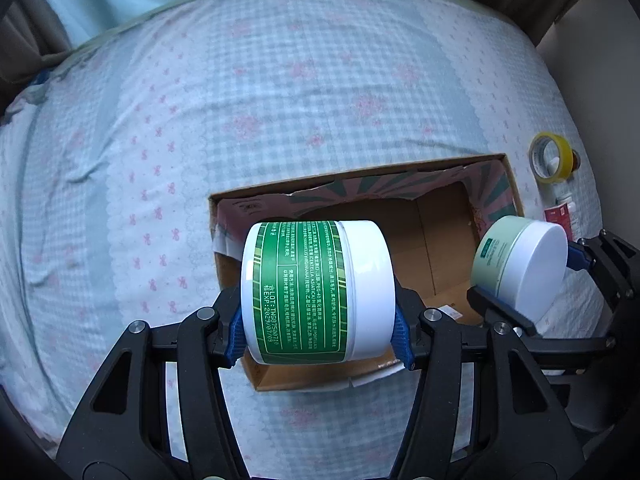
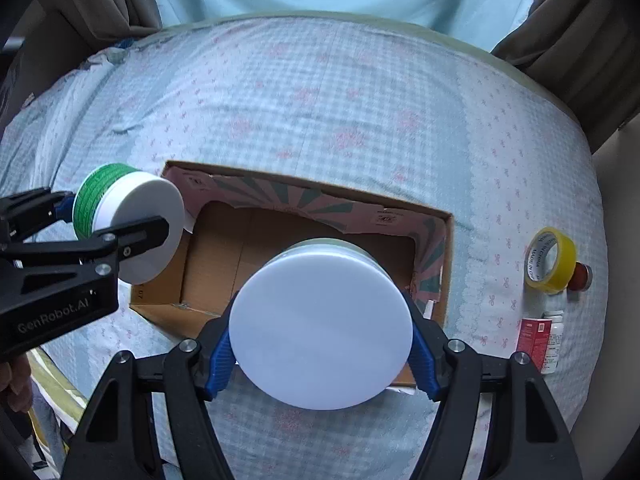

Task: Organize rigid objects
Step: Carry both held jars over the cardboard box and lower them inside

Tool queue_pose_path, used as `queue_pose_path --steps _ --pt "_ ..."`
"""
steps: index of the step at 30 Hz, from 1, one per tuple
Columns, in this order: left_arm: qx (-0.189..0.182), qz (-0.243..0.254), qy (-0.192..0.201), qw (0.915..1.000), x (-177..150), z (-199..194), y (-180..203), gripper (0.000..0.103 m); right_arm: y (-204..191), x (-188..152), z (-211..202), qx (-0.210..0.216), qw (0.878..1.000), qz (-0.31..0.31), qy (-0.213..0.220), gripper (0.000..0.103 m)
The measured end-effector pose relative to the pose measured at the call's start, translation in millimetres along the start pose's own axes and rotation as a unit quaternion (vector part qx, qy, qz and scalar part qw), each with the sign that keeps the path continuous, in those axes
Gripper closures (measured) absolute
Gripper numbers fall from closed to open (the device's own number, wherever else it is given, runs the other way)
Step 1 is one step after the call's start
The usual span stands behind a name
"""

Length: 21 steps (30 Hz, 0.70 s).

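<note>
My left gripper is shut on a white jar with a dark green label, held on its side above the near left part of an open cardboard box. My right gripper is shut on a pale green jar with a white lid, lid facing the camera, above the box's near edge. In the left wrist view the pale green jar and right gripper sit at the box's right side. In the right wrist view the dark green jar and left gripper are at the box's left corner.
The box rests on a bed with a blue checked sheet. To the right of the box lie a yellow tape roll, a small red-capped item and a red and white bottle. Curtains and a wall stand beyond the bed.
</note>
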<state>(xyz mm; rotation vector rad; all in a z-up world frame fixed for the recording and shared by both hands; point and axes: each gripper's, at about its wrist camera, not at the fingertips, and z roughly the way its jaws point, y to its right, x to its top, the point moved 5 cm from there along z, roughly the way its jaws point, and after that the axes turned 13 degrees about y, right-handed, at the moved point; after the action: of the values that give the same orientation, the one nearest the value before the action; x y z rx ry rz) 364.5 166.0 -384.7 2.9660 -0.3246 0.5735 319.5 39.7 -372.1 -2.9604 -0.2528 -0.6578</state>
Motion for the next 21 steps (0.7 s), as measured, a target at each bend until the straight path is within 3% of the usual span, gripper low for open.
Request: queue_pose_path --steps 9,14,18,19,20,21 --pt "0.001 0.016 -0.071 0.9973 -8 83 4 0.051 -3 -27 81 0.014 0.998 -0.008 -0.054 0.036" --pt "-0.004 0.034 -0.076 0.9965 -5 97 9 0.051 6 -33 100 0.045 0.996 0.04 -0.065 0.036" --pt "-0.014 0.055 -0.062 0.9964 5 92 15 0.048 6 -28 102 0.057 0.996 0.029 -0.064 0.035" --pt "-0.011 0.064 -0.05 0.9966 8 88 17 0.041 5 -27 102 0.06 0.996 0.025 -0.062 0.035" --pt "-0.002 0.078 -0.035 0.9963 11 83 18 0.01 6 -27 103 0.063 0.996 0.027 -0.062 0.031" --pt "0.009 0.088 -0.017 0.9959 16 77 19 0.0 6 -28 104 0.065 0.995 0.033 -0.068 0.01"
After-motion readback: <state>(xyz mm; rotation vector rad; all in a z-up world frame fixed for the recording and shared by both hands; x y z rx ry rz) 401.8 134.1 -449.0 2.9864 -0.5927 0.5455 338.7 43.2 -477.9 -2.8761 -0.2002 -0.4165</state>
